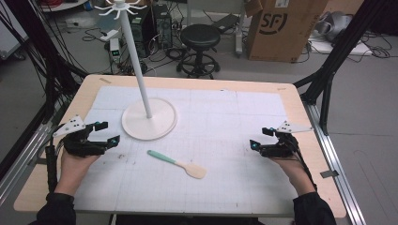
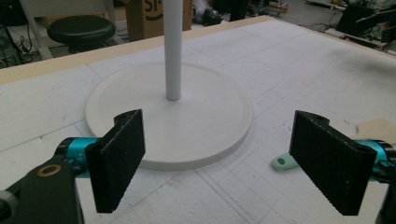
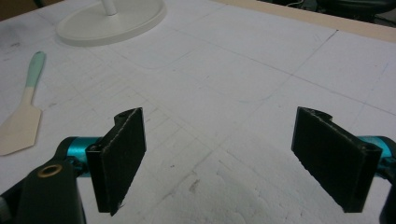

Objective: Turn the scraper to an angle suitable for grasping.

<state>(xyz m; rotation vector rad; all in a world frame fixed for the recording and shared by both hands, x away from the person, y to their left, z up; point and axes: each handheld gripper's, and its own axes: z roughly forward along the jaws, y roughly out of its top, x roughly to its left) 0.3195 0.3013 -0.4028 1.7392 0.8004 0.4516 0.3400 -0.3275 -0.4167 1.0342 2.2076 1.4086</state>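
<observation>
1. Two sleeved forearms come in at the near edge of the table [image 1: 89, 86], one on each side, each hand holding one gripper.
2. One spatula [image 1: 177, 164] lies flat on the white mat between the two grippers, well apart from both; its mint-green handle points toward the stand and its cream blade toward the near right.
3. One white stand [image 1: 149, 123] sits on the mat beyond the spatula: one round base, one upright pole, hooks at the top.
4. Left gripper [image 1: 104, 132] rests low at the mat's left side, aimed toward the stand's base; its jaws stand wide apart with nothing between them. In the left gripper view the base [image 2: 187, 126] lies straight ahead and the tip of the spatula's handle [image 2: 282, 163] peeks out beside the right-hand jaw.
5. Right gripper [image 1: 260, 138] rests low at the mat's right side, pointing inward toward the table's middle; its jaws are spread wide and grasp nothing. Its own view shows bare mat ahead and the spatula [image 3: 23, 114] off to the left.
6. One black stool [image 1: 200, 49] and one cardboard box [image 1: 281, 28] stand on the floor beyond the table.
</observation>
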